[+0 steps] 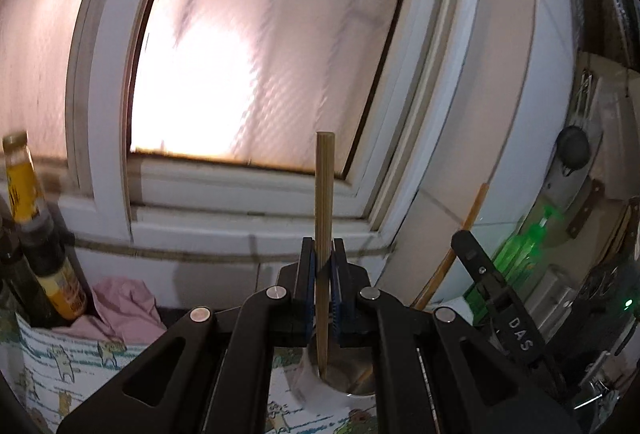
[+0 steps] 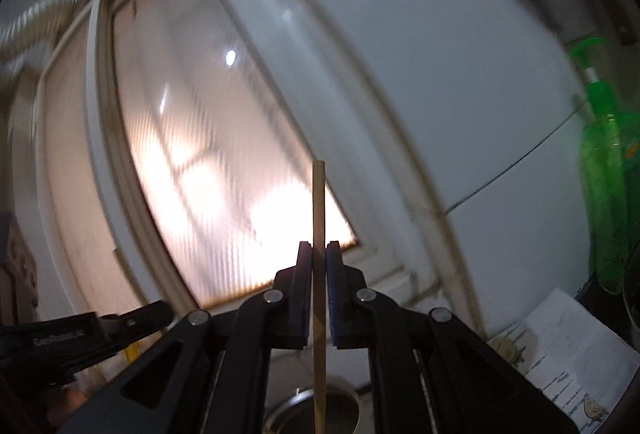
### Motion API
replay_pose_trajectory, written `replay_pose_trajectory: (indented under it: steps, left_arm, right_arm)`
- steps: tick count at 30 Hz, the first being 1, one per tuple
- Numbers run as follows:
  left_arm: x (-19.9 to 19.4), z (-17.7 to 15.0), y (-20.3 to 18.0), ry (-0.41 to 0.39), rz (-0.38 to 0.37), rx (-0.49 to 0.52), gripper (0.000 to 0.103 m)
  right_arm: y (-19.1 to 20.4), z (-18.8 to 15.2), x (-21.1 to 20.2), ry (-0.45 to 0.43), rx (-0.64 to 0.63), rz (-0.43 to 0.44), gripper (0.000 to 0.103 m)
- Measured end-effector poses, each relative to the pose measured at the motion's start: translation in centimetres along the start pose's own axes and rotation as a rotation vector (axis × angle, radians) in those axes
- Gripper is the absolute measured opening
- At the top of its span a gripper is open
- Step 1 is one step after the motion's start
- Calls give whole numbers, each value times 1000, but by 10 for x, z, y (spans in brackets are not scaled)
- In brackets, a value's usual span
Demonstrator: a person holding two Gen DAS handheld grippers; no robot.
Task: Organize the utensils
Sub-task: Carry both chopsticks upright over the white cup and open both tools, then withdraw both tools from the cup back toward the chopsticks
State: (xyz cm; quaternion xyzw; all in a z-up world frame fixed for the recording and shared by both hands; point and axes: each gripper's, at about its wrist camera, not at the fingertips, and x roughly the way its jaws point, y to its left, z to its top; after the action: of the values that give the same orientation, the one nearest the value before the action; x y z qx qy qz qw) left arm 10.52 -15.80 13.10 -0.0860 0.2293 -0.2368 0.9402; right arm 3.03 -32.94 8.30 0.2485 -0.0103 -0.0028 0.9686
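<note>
In the left wrist view my left gripper [image 1: 323, 246] is shut on a ribbed wooden chopstick [image 1: 325, 190] that stands upright. Its lower end dips into a steel cup [image 1: 352, 384] on the table just below the jaws. To the right, a black finger [image 1: 480, 266] of the right gripper shows beside a slanted orange-brown stick [image 1: 464, 234]. In the right wrist view my right gripper [image 2: 319, 248] is shut on a thin pale chopstick [image 2: 319, 202], also upright. Its lower end hangs over the round steel cup [image 2: 296, 412]. The left gripper's black body [image 2: 80, 334] shows at the lower left.
A frosted window with a white frame [image 1: 108, 114] fills the background. Dark and yellow-labelled bottles [image 1: 32, 218] and a pink cloth [image 1: 124, 298] sit at the left. A green pump bottle [image 2: 600, 162] stands at the right. A patterned cover [image 2: 572, 354] lies on the table.
</note>
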Motion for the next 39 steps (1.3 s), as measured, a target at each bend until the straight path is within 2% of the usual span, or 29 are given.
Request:
replay_pose_trajectory:
  steps: [4, 8, 11, 16, 19, 20, 21, 23, 26, 28, 30, 32, 33, 36, 39]
  left_arm:
    - [14, -12, 13, 37, -11, -35, 6]
    - [23, -19, 17, 59, -44, -58, 6]
    - [28, -22, 22, 85, -98, -94, 6]
    - [16, -20, 23, 53, -85, -68, 7]
    - [5, -19, 19, 36, -65, -25, 19]
    - [-1, -19, 19, 25, -60, -11, 28]
    - [-8, -19, 16, 5, -54, 7, 39]
    - [-22, -19, 10, -44, -35, 41, 53]
    - [-41, -20, -2, -94, -35, 98, 59]
    - [-51, -19, -5, -109, -21, 98, 62]
    - [-61, -16, -4, -127, -15, 83, 65]
    - [-73, -14, 0, -149, -6, 68, 69]
    - [-78, -13, 2, -163, -1, 65, 72]
    - [-92, -11, 10, -203, 29, 67, 83]
    - [-103, -14, 20, -242, 83, 74, 93]
  right_arm:
    - [6, -5, 13, 96, -29, 20, 6]
    - [0, -12, 27, 197, -6, 11, 7]
    - [-7, -15, 30, 236, 11, 13, 7]
    - [-6, -19, 30, 248, 5, 8, 8]
    - [-2, -19, 31, 254, -3, 9, 8]
    - [-1, -18, 30, 254, -4, 15, 8]
    - [-1, -19, 29, 252, -5, 16, 11]
    - [1, -17, 25, 235, -13, 7, 22]
    - [5, -14, 18, 200, -34, -15, 33]
    - [7, -13, 12, 165, -45, -33, 48]
    - [11, -11, 5, 126, -68, -42, 50]
    - [14, -9, 0, 112, -74, -18, 57]
    - [16, -8, -3, 101, -73, -2, 65]
    - [22, -7, -10, 78, -91, 17, 69]
    - [24, -8, -15, 61, -87, 37, 87]
